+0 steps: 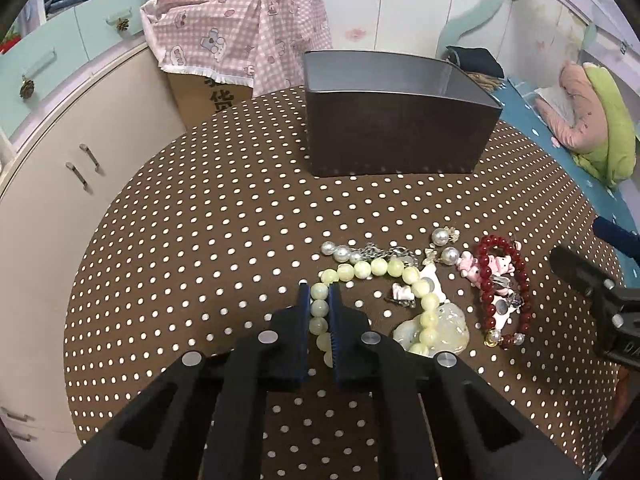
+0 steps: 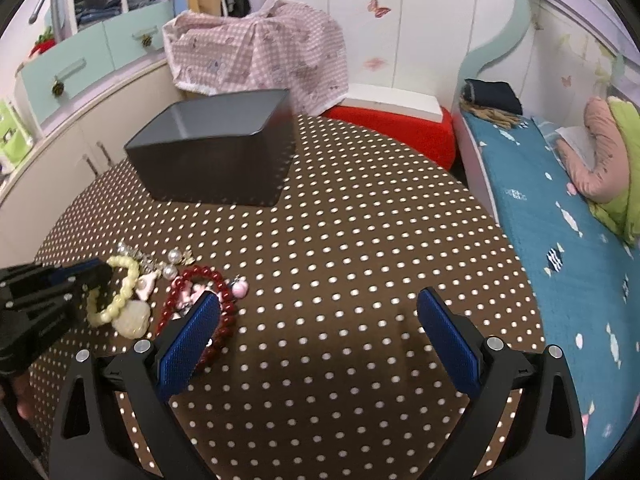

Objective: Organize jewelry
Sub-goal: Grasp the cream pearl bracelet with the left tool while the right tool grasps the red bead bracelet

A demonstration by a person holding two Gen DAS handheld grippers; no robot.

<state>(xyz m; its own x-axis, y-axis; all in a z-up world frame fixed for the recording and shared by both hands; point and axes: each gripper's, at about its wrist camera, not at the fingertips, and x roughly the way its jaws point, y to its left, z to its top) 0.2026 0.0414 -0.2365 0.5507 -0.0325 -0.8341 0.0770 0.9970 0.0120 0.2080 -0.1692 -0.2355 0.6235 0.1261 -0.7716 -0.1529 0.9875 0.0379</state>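
Left gripper at lower centre of the left wrist view, fingers pinched narrow around the pale green bead bracelet lying on the brown polka-dot desk. Just right of it, a dark red bead bracelet with pink charms, pearl pieces just above, and an open dark box in the upper centre. Right gripper at bottom of the right wrist view, fingers spread wide and holding nothing, the left one overlapping the red bracelet.

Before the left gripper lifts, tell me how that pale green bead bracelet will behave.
Probably floppy: the pale green bead bracelet is a strung loop, so it should droop from the left gripper. Its round beads look smooth and could slip. It may drag the touching pendant.
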